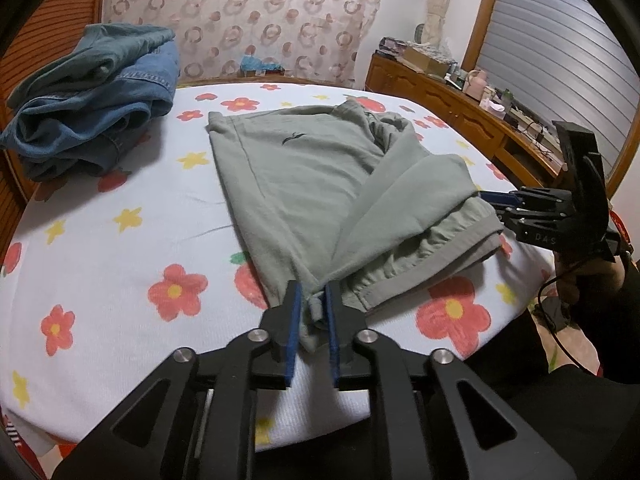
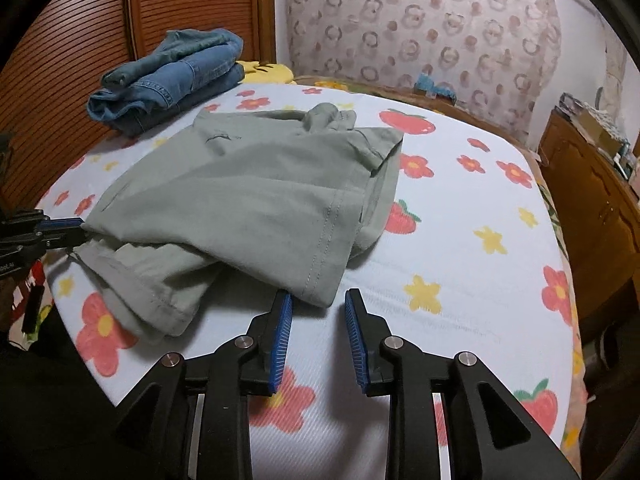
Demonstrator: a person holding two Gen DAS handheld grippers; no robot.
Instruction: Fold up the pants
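Observation:
Grey-green pants (image 1: pixel 312 184) lie partly folded on the flowered bed sheet (image 1: pixel 120 264), also in the right wrist view (image 2: pixel 248 200). My left gripper (image 1: pixel 312 300) is shut on a corner of the pants at their near edge; it shows at the left edge of the right wrist view (image 2: pixel 76 226). My right gripper (image 2: pixel 318 300) is open and empty, its fingers just in front of the folded leg hem, not touching. It shows in the left wrist view (image 1: pixel 494 204) beside the pants' right edge.
A pile of blue jeans (image 1: pixel 92 96) sits at the bed's far left corner (image 2: pixel 172 76). A wooden cabinet (image 1: pixel 452 108) with clutter stands to the right of the bed. A wooden headboard and a patterned cover stand behind.

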